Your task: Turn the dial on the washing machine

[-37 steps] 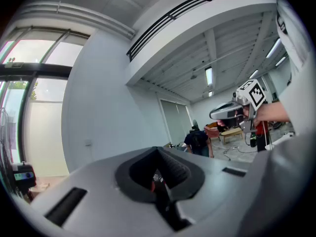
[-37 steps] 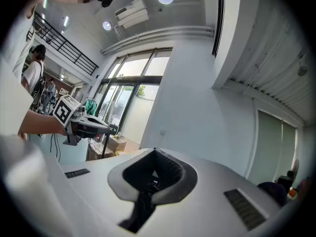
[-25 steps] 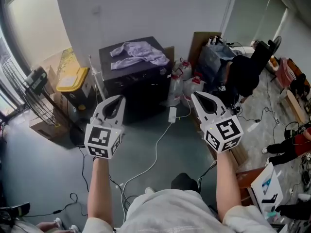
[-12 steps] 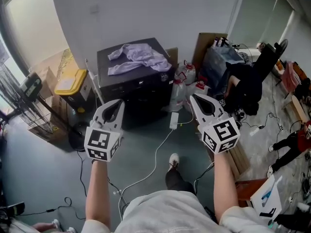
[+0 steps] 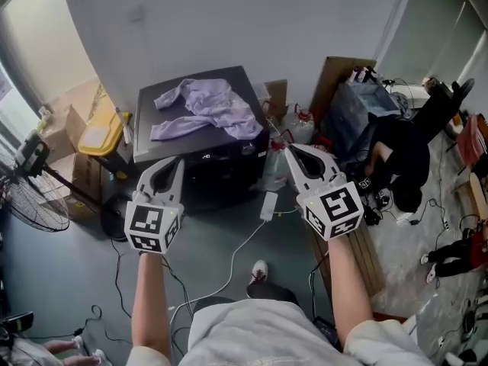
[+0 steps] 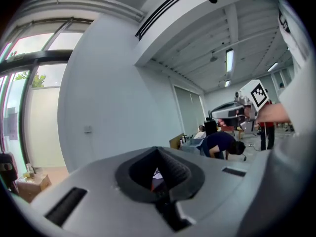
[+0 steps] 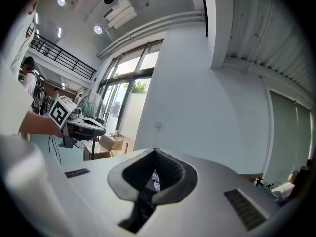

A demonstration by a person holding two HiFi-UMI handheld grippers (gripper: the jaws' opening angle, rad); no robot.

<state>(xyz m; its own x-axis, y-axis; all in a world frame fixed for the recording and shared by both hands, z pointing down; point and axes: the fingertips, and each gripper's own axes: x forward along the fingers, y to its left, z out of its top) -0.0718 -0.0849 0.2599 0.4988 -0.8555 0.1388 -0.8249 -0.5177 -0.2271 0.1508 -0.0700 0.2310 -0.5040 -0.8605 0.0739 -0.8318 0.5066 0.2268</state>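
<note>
Washing machine (image 5: 221, 166), a black box, stands on the floor against the wall, with a lilac garment (image 5: 206, 109) spread over its top out to the right edge. I judge this to be the approach: both grippers hang short of its front, apart from it. Left gripper (image 5: 174, 162) and right gripper (image 5: 291, 149) each have their jaws pressed together on nothing. Next, 1 gripper must find the dial, open, and close around it. No dial shows in any of the 3 views. The front is dark and partly behind the 2 grippers, and both gripper views show mostly wall.
</note>
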